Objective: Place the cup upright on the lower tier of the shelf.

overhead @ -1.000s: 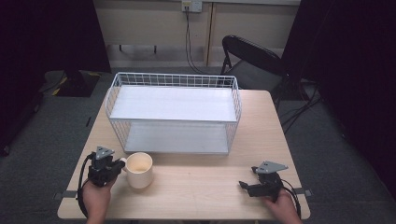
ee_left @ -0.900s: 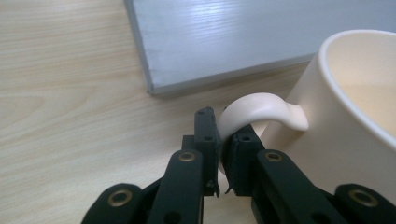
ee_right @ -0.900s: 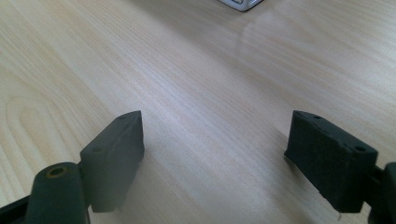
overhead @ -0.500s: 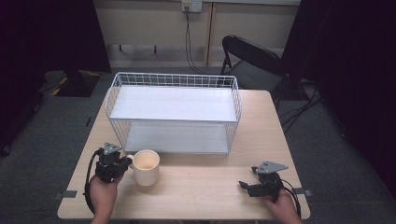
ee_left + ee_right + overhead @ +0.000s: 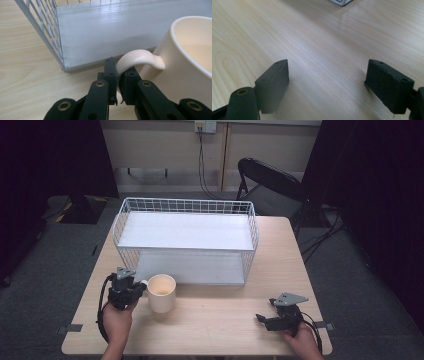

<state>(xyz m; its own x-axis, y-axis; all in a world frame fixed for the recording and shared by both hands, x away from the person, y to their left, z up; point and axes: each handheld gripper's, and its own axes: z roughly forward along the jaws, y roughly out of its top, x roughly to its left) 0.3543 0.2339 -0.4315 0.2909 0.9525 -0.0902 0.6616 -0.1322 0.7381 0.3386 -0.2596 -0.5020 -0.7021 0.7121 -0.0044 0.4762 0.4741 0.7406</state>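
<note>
A cream mug (image 5: 161, 292) stands near the table's front left, just before the white wire basket (image 5: 120, 227). My left gripper (image 5: 137, 287) is shut on the mug's curved handle (image 5: 135, 58), with both pads pinching it from either side in the left gripper view (image 5: 119, 82). The mug (image 5: 190, 65) looks empty inside. At the front right, my right gripper (image 5: 261, 318) rests low over the bare wooden table, pointing left. Its jaws stand wide apart in the right gripper view (image 5: 325, 80) with nothing between them.
The basket holds a white shelf board (image 5: 185, 230) on top and a lower floor (image 5: 107, 30) open toward me. A black folding chair (image 5: 272, 187) stands behind the table's far right corner. Bare wood (image 5: 220, 312) lies between the two grippers.
My left gripper has carried the mug to the right and away from me, closer to the basket's front. The right gripper has stayed where it was.
</note>
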